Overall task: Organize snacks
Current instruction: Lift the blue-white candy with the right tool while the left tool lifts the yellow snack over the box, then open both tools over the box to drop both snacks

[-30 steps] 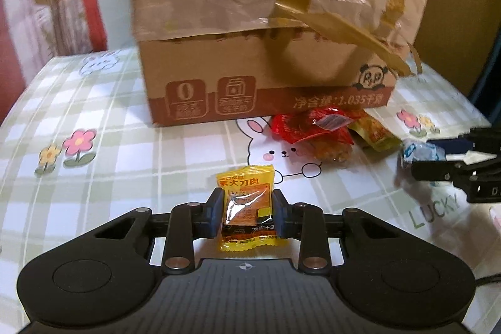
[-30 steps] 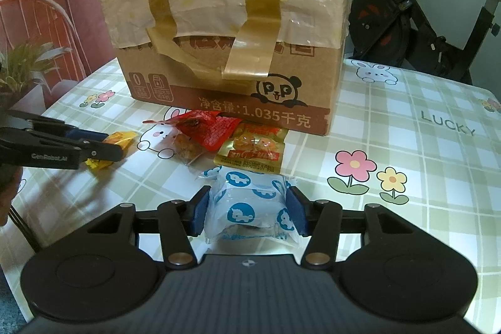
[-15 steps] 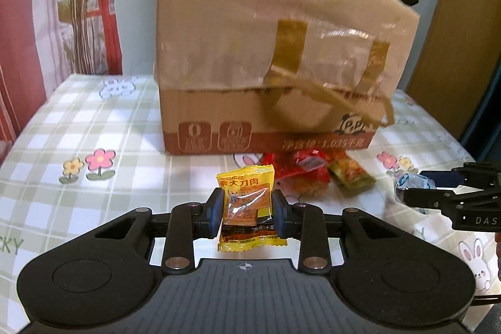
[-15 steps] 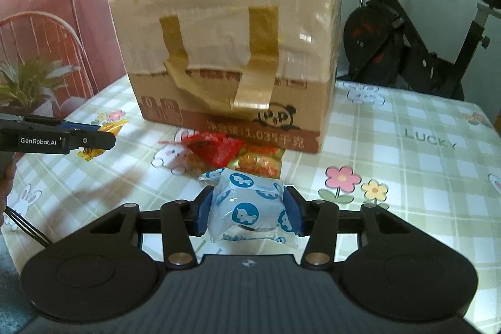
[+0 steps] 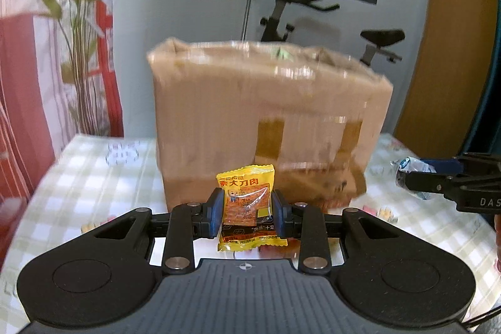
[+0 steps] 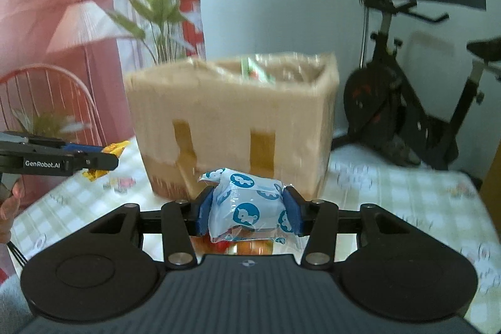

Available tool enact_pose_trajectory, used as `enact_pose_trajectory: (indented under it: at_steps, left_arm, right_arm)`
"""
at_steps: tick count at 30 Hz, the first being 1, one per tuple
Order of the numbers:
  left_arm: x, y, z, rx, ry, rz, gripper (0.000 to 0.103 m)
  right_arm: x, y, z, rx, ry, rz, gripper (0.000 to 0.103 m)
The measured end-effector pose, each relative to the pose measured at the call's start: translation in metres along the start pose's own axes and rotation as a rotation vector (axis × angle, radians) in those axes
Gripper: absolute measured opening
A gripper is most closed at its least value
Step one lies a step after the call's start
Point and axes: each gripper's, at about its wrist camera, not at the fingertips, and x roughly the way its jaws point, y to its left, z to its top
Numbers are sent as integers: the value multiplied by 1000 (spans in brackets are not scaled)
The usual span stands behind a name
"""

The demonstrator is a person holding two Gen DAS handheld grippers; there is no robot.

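Left wrist view: the left hand-held gripper (image 5: 247,213) is clamped on a yellow packet (image 5: 247,205), which stands upright between the pads, long axis vertical, lifted clear of the counter (image 5: 94,171). The box (image 5: 266,121) is straight ahead and its open top rim sits above the packet's level, so the coming move looks like a rise and a push forward over the near wall. At the right edge the right hand-held gripper (image 5: 416,177) shows side-on, with a blue-white wrapper in its tips, roughly level with the left one and about as near the box. Against the frame a second ago, the camera is higher and further back: the box looked tall and close then, the loose snacks at its foot were plain, and now its open top shows while those snacks are mostly hidden.

Right wrist view: the right hand-held gripper (image 6: 247,212) is closed on a blue-white packet (image 6: 247,208), held with its long axis across the pads, off the counter. The box (image 6: 231,121) lies dead ahead, mouth open, something green and white poking out inside. The left hand-held gripper (image 6: 103,158) comes in from the left with the yellow packet (image 6: 116,149). Earlier this view looked down on the snacks by the box; now only a few show, blurred beneath the packet.
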Motion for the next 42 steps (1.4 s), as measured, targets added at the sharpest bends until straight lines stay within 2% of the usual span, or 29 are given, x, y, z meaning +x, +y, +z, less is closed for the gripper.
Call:
enact_pose_trajectory:
  at_steps: [10, 16, 22, 29, 30, 31, 32, 33, 34, 40, 42]
  left_arm:
    - [-12, 0, 56, 1, -131, -7, 34]
    - [-3, -2, 91, 17, -184, 8, 34]
    - [30, 13, 121, -13, -168, 38, 34]
    - [59, 26, 129, -31, -128, 68, 35]
    - [62, 26, 129, -31, -124, 76, 36]
    - [65, 27, 130, -29, -120, 84, 39]
    - [66, 27, 129, -27, -117, 89, 47]
    - [66, 27, 129, -26, -117, 95, 54]
    - [66, 27, 129, -26, -118, 101, 56]
    - [52, 24, 122, -19, -119, 119, 63]
    - [42, 20, 116, -8, -131, 129, 70]
  right_arm:
    - [1, 1, 67, -60, -135, 36, 49]
    - [32, 8, 106, -122, -178, 66, 49]
    - [91, 15, 130, -163, -143, 96, 49]
    - [137, 10, 132, -140, -65, 111, 52]
    - [139, 10, 132, -141, -58, 110, 52]
    - [140, 10, 132, -144, -59, 106, 57]
    - [139, 10, 132, -147, -61, 104, 65]
    - [137, 10, 132, -147, -66, 106, 69]
    - [134, 10, 132, -148, -73, 111, 73]
    - [106, 9, 126, -149, -108, 106, 76]
    - [93, 8, 119, -141, -122, 100, 76]
